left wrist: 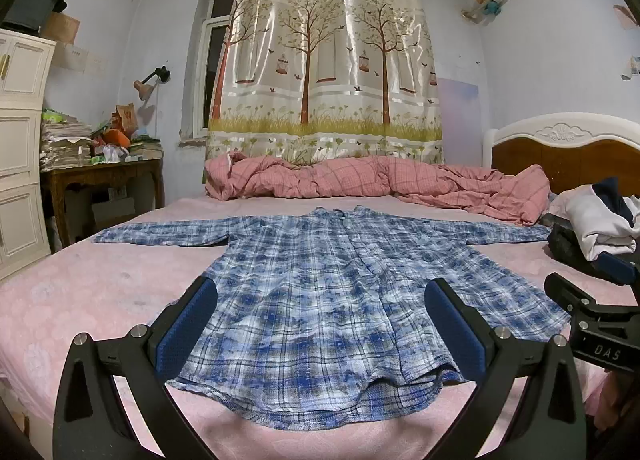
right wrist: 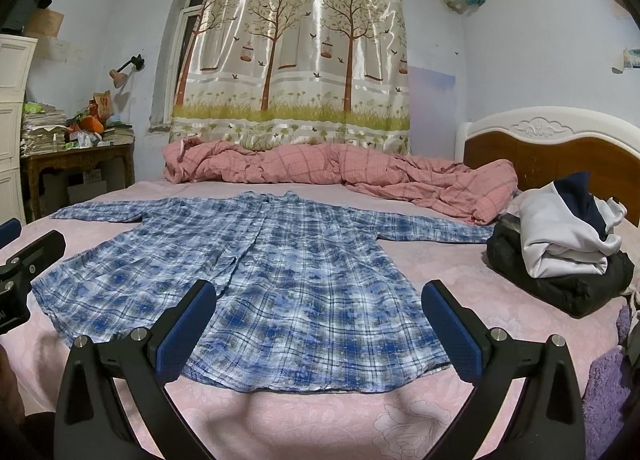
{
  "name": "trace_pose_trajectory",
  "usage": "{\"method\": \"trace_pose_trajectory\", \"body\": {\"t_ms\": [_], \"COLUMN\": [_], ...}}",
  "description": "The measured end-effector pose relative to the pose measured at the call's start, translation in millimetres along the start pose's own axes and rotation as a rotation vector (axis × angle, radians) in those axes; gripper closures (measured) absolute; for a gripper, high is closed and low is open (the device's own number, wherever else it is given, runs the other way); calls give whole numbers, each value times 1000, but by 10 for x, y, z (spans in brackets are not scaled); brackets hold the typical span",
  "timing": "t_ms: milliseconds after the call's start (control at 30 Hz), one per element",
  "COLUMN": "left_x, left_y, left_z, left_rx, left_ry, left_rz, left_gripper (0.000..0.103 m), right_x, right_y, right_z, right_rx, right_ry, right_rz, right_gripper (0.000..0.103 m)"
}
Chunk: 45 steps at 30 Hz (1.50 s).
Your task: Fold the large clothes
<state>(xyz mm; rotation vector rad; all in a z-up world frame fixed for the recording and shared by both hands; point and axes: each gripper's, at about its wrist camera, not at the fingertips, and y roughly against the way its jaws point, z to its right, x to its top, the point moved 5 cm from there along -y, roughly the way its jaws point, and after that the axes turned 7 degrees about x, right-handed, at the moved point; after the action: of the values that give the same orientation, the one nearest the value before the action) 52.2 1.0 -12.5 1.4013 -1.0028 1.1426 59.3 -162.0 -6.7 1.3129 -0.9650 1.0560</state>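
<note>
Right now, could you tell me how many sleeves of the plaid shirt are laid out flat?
2: the left sleeve stretches toward the desk side, the right sleeve toward the clothes pile.

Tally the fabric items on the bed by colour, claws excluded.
Blue plaid shirt, spread flat: 1
Pink checked quilt, bunched along the far edge: 1
White garment, on the pile at the right: 1
Black garment, under the white one: 1
Navy piece, atop the pile: 1
Purple fleece, at the near right edge: 1
Total: 6
</note>
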Motion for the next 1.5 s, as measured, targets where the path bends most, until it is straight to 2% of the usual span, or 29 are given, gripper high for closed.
{"method": "trace_pose_trajectory", "body": {"t_ms": [400,533,833,1033,1333,1500], "left_x": [32,33,39,32,19,26], "left_y": [46,44,79,45,-6,27], "left_z": [94,63,-4,-68,-62,-26], "left_rx": [6,34,15,14,19,28], "left_ry": [-25,-7,26,52,38,15], "left_rz": [5,20,20,7,-2,24], "left_gripper": [0,0,0,0,0,0], "right_x": [18,35,28,42,31,22], "right_y": [13,22,45,74,95,104], "right_z": [7,8,-26,-96,-116,-104], "right_rx": [-5,-8,3,-4,-7,-9], "right_ry": [-6,6,-3,36,39,36], "right_rz": [2,14,17,29,35,34], "right_gripper": [0,0,0,0,0,0]}}
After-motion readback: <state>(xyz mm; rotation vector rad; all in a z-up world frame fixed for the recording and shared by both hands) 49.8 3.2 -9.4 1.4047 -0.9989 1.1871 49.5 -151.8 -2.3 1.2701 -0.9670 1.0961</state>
